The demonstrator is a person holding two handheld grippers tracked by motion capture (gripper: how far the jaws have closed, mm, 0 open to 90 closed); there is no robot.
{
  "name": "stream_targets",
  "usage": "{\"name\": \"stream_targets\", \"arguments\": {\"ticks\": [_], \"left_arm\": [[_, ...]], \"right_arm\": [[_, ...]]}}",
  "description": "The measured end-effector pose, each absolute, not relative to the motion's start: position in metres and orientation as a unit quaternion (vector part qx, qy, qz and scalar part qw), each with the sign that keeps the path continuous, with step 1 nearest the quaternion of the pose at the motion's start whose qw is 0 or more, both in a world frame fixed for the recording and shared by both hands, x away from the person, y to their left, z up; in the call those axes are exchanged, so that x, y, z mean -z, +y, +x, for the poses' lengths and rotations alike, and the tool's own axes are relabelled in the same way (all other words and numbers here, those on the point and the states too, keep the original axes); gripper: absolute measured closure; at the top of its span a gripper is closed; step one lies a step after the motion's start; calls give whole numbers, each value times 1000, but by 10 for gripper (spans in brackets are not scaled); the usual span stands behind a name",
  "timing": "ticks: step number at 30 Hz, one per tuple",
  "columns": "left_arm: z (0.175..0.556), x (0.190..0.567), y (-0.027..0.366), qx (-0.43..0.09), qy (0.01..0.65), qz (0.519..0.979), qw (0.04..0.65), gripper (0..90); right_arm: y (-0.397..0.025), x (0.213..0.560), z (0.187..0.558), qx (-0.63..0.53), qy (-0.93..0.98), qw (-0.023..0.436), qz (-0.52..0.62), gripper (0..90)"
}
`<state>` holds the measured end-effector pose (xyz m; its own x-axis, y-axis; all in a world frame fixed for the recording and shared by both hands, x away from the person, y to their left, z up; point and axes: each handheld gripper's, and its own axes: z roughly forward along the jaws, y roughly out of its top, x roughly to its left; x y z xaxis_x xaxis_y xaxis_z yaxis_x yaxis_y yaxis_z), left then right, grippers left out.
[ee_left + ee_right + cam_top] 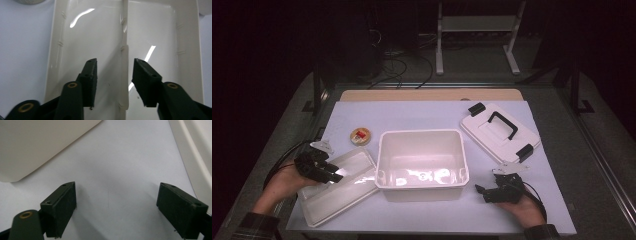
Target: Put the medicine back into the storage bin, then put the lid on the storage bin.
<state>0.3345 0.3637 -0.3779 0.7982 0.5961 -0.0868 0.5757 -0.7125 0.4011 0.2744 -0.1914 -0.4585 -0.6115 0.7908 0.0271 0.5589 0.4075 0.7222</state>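
Left hand-held gripper (336, 176) hovers over the shallow clear tray (343, 187), its jaws apart with nothing between them. In the left gripper view that hand-held gripper (114, 82) straddles the tray's raised centre rib (124, 75); the rib runs up between the two jaws, nearer the right one, and whether either jaw touches it cannot be told. The tray lies tilted on the pale worktop (422, 116), right below this hand-held gripper. Beyond it, a little further from the person, lies a small round tape roll (360, 135), apart from the tray.

Just beside the tray, on the side towards the other hand, stands the open white bin (422, 164), between the two hand-held grippers.

Right hand-held gripper (480, 191) sits low over the worktop near the bin's front corner, jaws spread wide and holding nothing. In the right gripper view the same hand-held gripper (116, 210) has bare worktop (120, 170) between its jaws, with the bin's wall (37, 145) ahead and to its left. Beyond this hand-held gripper lies the white lid (492, 137) with a black handle, flat on the worktop.
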Motion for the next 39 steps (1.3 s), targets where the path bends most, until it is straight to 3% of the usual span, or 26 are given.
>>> {"name": "stream_targets", "arguments": {"ticks": [5, 11, 39], "left_arm": [[343, 371, 362, -34, 327, 920, 215, 388], [358, 364, 356, -46, 329, 918, 217, 307], [444, 348, 326, -81, 368, 905, 198, 121]], "right_arm": [[-192, 459, 275, -359, 823, 162, 410, 154], [-191, 459, 274, -359, 823, 161, 410, 154], [-192, 459, 275, -359, 823, 161, 410, 154]]}}
